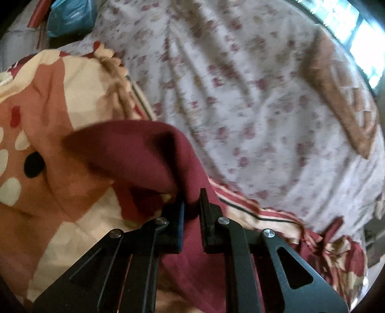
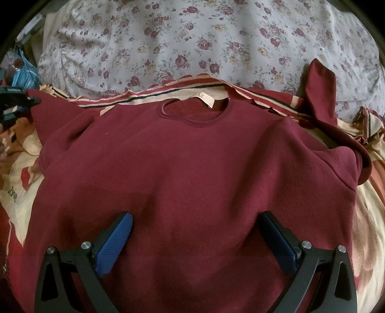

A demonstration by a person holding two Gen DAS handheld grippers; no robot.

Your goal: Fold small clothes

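Observation:
A maroon sweatshirt (image 2: 192,163) lies spread flat on a patterned blanket, neck hole (image 2: 195,112) at the far side. Its right sleeve (image 2: 321,94) is folded up at the far right. My right gripper (image 2: 196,219) is open wide, its blue pads (image 2: 115,240) resting just above the lower body of the sweatshirt. My left gripper (image 1: 191,199) is shut on a fold of the maroon sweatshirt (image 1: 144,156), holding the sleeve cloth lifted. The left gripper also shows as a dark shape at the left edge of the right wrist view (image 2: 14,103).
A cream, orange and red patterned blanket (image 1: 48,115) lies under the sweatshirt. A white floral bedsheet (image 2: 192,43) covers the bed beyond. A brown cushion (image 1: 344,103) lies at the far right by a bright window. Blue packaging (image 1: 69,16) sits at the top left.

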